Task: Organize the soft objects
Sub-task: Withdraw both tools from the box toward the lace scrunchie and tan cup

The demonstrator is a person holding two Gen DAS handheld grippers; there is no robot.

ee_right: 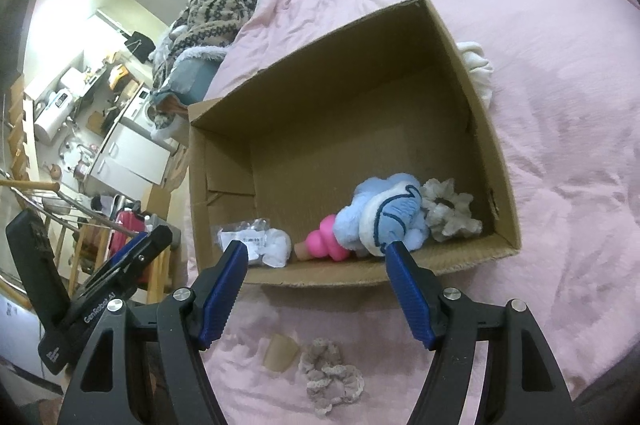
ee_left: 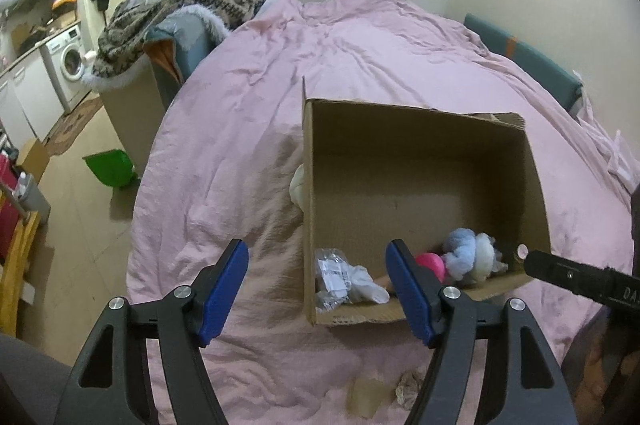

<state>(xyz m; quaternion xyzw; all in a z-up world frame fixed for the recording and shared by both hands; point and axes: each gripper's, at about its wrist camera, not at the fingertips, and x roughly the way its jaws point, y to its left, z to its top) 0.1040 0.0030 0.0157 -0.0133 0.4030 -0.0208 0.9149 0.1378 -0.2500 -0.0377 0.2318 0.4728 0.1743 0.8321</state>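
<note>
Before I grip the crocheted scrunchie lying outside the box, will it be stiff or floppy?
Probably floppy: the scrunchie lies in loose ruffled folds on the pink bedcover. It looks light, so likely to sag from the fingers. Rolling seems unlikely.

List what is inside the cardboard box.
Inside the cardboard box: a white packet, a pink toy, a blue-and-white plush and a grey scrunchie. Anything beneath the plush is hidden.
</note>
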